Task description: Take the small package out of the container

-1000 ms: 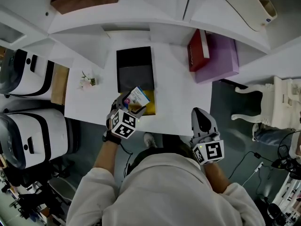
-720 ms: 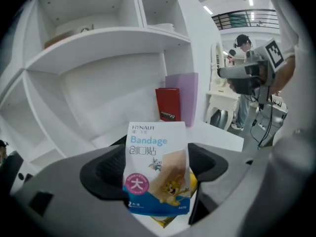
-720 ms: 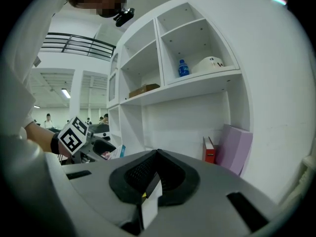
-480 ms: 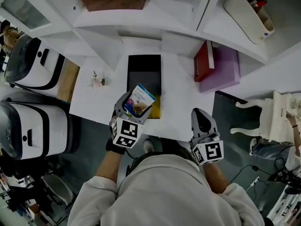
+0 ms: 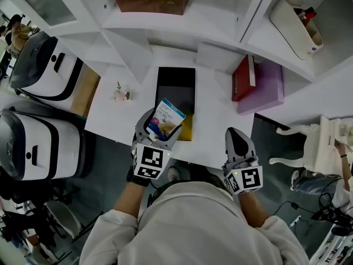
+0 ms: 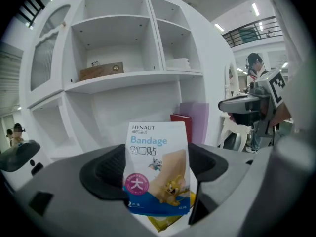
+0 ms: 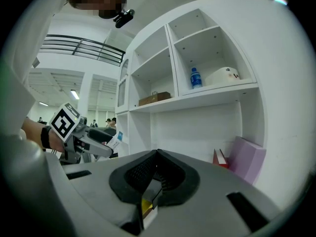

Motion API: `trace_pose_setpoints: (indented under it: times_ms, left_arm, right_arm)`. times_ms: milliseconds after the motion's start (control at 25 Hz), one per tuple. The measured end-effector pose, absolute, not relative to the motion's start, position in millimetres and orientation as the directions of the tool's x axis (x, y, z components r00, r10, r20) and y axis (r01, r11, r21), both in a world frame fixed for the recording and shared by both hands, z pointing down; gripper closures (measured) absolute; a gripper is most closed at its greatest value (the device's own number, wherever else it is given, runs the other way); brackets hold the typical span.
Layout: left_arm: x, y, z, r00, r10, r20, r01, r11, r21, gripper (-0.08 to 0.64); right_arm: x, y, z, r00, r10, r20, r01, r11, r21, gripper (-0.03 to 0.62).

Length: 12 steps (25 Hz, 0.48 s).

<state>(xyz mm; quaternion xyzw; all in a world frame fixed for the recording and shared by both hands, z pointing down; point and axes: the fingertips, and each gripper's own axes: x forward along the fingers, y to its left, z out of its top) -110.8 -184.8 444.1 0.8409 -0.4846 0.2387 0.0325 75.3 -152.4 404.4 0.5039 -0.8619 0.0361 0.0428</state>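
Saw a red book (image 5: 243, 79) just beside a purple box (image 5: 268, 81), right of the fingers (image 5: 144, 123) of the left gripper (image 5: 160, 131); small flower (image 5: 121, 94) to their left.

Bright, even light from ceiling strips (image 6: 255, 9) washes the white shelves (image 6: 123, 78) and bench (image 5: 220, 126) nearly flat; shadows are soft. The head view darkens at its corners. Both gripper views bow strongly inside dark rims, yet the package (image 6: 157, 169) print reads sharp.

Left gripper (image 5: 159, 129) pinches the package (image 5: 167, 116); right gripper (image 5: 235, 134) sits apparently closed.
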Motion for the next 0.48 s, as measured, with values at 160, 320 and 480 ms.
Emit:
trace_pose_setpoints:
  times_ms: [160,320,480]
  left_arm:
    - [-111,-184,424,0.423,-0.819,0.388,-0.84,-0.515,-0.169,0.16]
    - [-112,-182,406,0.43,-0.836,0.341,-0.855,-0.498,-0.143,0.16]
    - [-115,-180,392,0.425,-0.853,0.304,-0.865,-0.481,-0.14,0.16]
  right_arm:
    - [72,-152,397,-0.489,-0.867,0.096,-0.871,0.491,-0.002,0.568]
    - [70,-151,391,-0.493,-0.866,0.088,-0.869,0.496,0.008,0.568]
    - [67,-152,386,-0.498,-0.863,0.081,-0.865,0.501,0.016,0.568]
